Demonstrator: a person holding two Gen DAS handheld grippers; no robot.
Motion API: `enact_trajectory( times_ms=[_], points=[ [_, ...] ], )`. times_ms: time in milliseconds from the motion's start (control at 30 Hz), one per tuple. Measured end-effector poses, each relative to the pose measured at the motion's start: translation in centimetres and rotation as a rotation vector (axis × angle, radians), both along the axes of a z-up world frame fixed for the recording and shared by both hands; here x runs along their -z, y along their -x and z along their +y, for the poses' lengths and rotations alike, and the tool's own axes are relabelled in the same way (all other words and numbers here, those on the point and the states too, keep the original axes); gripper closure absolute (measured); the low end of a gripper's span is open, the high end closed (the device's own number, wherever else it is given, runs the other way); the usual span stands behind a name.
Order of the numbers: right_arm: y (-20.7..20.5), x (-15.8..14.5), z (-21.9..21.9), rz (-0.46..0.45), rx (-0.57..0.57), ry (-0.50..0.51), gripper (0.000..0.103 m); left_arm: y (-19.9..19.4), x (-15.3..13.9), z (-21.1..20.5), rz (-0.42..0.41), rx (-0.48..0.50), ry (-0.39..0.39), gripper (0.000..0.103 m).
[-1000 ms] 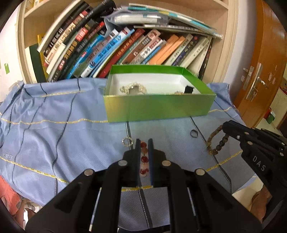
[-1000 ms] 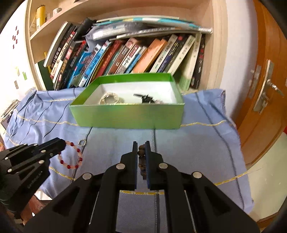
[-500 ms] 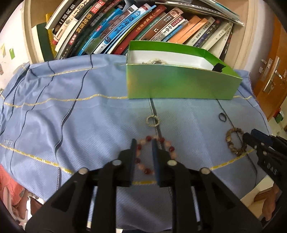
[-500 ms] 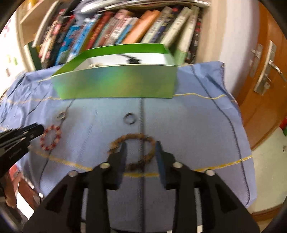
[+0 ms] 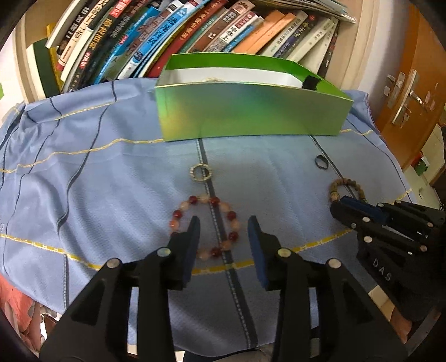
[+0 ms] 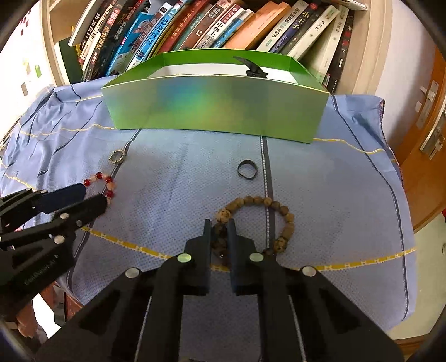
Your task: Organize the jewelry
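While the right gripper (image 6: pixel 220 231) pinches down on the near arc of the brown wooden bead bracelet (image 6: pixel 257 222), its jaws nearly closed around a couple of beads and the rest of the loop lying flat on the cloth, the left gripper (image 5: pixel 223 227) hangs with its jaws spread wide over the red and pale bead bracelet (image 5: pixel 205 226), one finger inside the loop, one outside, gripping nothing. So, judging by how things lie, we're mid-task: the green box (image 6: pixel 214 108) at the back holds a black clip (image 6: pixel 252 69) poking over its rim and something pale that barely shows in the left view, too hidden to name. Left to sort, all out on the cloth: both bracelets, a sparkly silver ring (image 5: pixel 201 173) just beyond the red beads, and a small dark ring (image 6: pixel 247 169) between the wooden bracelet and the box. Four pieces to go, by my count, and the wooden one looks first in line. The surface wears a blue cloth (image 5: pixel 97 181) with dark stripes and yellow stitched lines, rumpled at the left. Behind the box, a wooden bookshelf (image 6: pixel 53 47) crammed with leaning books (image 6: pixel 211 25); off to the right, an orange-brown door (image 5: pixel 423 83) with a metal handle.
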State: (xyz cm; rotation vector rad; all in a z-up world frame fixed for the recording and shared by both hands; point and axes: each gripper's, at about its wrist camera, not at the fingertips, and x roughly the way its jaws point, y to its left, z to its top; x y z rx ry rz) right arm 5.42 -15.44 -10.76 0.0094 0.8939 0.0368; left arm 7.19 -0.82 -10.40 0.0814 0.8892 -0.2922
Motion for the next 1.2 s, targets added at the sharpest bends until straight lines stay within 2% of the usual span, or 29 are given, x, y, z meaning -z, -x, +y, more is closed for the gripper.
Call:
enact_trajectory(
  times_ms=[233,400,433,467,500,533,667,800,967,1200],
  points=[
    [-0.1,0.1,-0.2,-0.006,-0.006,-0.016,0.092,0.0,0.8,-2.0,0.005,0.044,-0.067,0.066],
    [0.0,0.2,-0.3,-0.008,-0.001,-0.019,0.092,-0.1,0.8,-2.0,0.007,0.035,-0.067,0.066],
    [0.0,0.2,-0.3,-0.008,0.001,-0.019,0.092,-0.1,0.8,-1.9,0.007,0.029,-0.059,0.073],
    [0.0,0.2,-0.2,-0.009,0.002,-0.018,0.092,-0.1,0.8,-1.8,0.005,0.021,-0.057,0.087],
    [0.0,0.2,-0.2,-0.009,0.004,-0.017,0.092,-0.1,0.8,-1.7,0.006,0.014,-0.05,0.094],
    [0.0,0.2,-0.2,-0.009,0.006,-0.017,0.092,-0.1,0.8,-1.4,0.012,0.011,-0.034,0.095],
    [0.0,0.2,-0.4,-0.001,0.023,-0.039,0.092,-0.3,0.6,-0.8,0.022,-0.007,-0.005,0.095],
    [0.0,-0.1,-0.9,0.002,0.052,-0.043,0.092,0.1,-0.5,-0.4,-0.013,-0.023,-0.003,0.095],
    [0.6,-1.4,-1.2,-0.035,0.084,-0.03,0.092,0.7,-2.0,-0.2,-0.067,-0.049,-0.012,0.095],
    [1.0,-1.8,-1.8,-0.056,0.137,-0.003,0.092,1.1,-2.4,-0.4,-0.102,-0.082,-0.027,0.095]
  ],
)
